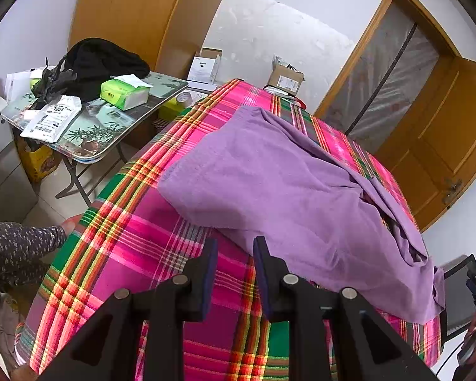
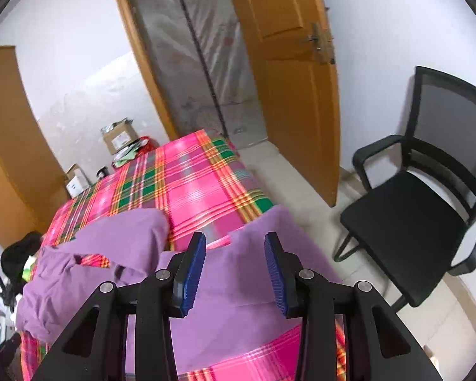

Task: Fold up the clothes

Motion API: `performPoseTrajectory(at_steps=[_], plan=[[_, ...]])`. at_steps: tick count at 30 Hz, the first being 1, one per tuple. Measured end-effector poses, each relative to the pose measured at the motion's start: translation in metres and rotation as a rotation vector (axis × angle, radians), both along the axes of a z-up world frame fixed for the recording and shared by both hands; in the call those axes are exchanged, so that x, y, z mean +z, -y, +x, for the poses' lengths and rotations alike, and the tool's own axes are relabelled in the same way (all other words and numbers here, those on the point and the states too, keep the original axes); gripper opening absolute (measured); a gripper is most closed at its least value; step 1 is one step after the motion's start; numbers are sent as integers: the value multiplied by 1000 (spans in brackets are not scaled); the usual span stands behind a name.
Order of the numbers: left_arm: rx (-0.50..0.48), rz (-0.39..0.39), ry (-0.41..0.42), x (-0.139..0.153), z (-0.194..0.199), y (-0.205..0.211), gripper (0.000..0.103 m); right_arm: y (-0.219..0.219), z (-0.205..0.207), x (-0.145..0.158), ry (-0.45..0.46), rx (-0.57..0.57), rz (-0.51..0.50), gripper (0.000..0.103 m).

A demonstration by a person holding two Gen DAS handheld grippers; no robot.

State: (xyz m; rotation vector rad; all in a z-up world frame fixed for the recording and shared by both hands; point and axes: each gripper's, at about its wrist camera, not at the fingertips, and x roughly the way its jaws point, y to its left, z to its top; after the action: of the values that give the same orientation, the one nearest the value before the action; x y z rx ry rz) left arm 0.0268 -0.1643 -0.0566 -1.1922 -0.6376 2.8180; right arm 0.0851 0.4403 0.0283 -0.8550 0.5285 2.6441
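A purple garment lies crumpled on a table under a pink, green and orange plaid cloth. My left gripper hovers over bare plaid just short of the garment's near edge. It is open, with only cloth showing between its fingers. In the right wrist view the same purple garment spreads from the left to the table's right edge. My right gripper hangs above that part of it. Its blue pads stand well apart and grip nothing.
A folding side table at the left holds a green tissue pack, a white parcel and black clothing. A person's patterned sleeve reaches the table's left edge. A black office chair stands at the right by an orange door. Cardboard boxes sit behind the table.
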Motion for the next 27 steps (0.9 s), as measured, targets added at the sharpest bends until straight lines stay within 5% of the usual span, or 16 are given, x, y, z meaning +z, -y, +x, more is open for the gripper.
performPoseTrajectory(at_steps=[27], plan=[[44,54,-29,-2,6,34,25,96,-38,-32,108,429,11,41]])
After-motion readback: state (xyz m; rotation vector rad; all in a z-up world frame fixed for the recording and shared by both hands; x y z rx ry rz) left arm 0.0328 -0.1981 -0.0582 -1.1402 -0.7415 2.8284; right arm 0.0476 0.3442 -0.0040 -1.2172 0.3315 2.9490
